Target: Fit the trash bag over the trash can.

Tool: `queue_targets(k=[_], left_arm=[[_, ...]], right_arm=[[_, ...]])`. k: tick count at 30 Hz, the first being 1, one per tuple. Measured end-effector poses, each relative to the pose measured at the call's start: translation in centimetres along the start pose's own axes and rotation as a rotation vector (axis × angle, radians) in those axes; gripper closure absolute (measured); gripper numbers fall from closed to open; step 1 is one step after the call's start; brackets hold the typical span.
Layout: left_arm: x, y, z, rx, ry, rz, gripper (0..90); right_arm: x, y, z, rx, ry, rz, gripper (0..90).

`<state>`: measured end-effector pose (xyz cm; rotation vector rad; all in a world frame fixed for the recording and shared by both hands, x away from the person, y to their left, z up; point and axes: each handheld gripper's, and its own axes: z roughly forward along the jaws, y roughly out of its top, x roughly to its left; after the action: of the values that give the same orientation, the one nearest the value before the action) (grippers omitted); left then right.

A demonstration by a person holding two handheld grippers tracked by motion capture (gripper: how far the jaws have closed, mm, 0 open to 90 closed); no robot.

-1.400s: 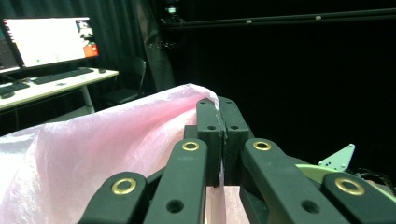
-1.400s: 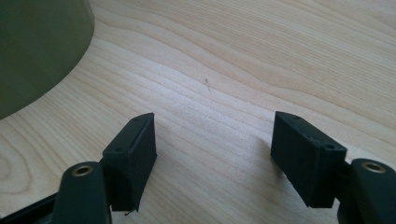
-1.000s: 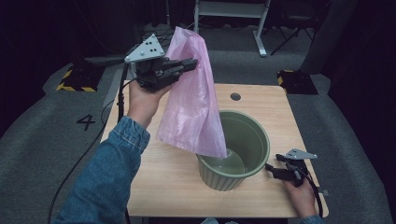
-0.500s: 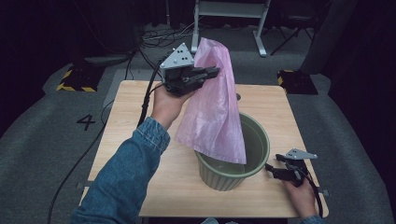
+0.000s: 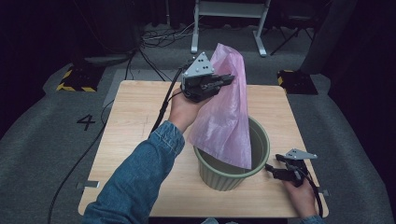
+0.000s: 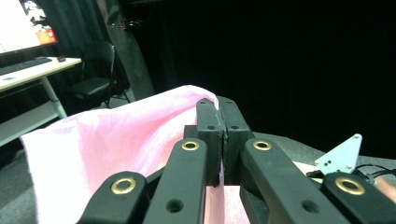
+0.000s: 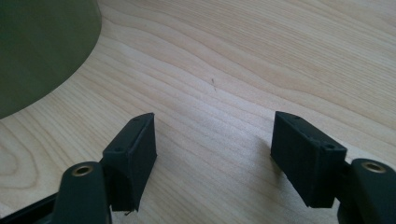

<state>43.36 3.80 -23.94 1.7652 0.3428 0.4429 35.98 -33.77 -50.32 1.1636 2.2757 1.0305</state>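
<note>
Left gripper [image 5: 223, 80] is clamped on a pink plastic bag [image 5: 226, 119] hanging into the green bin [image 5: 259, 151]. Right gripper [image 7: 215, 154] rests on the wooden table [image 5: 135, 121], jaws apart, holding nothing.

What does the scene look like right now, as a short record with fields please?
Work in hand: putting pink plastic bag into green bin
Left hand-held gripper: shut on the bag's top edge, held above the bin
Bag: hangs down, lower end inside the bin
Right hand-held gripper: open, holding nothing, low over the wooden table beside the bin

a "4" [image 5: 86, 122] — on the floor
</note>
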Motion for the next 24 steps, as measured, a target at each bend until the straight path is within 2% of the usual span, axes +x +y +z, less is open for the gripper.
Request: queue_targets(k=[7,15,24], left_arm=[[-1.9,-0.9,0.7,0.029,-0.051,0.026,88.9],[-3.5,-1.9,-0.4,0.069,-0.086,0.044,88.8],[-5.0,-4.1,-1.6,0.172,-0.114,0.059,88.8]], right_arm=[[0.0,0.0,0.0,0.0,0.001,-0.001,31.1],[0.0,0.0,0.0,0.0,0.001,-0.001,31.1],[0.0,0.0,0.0,0.0,0.001,-0.001,31.1]])
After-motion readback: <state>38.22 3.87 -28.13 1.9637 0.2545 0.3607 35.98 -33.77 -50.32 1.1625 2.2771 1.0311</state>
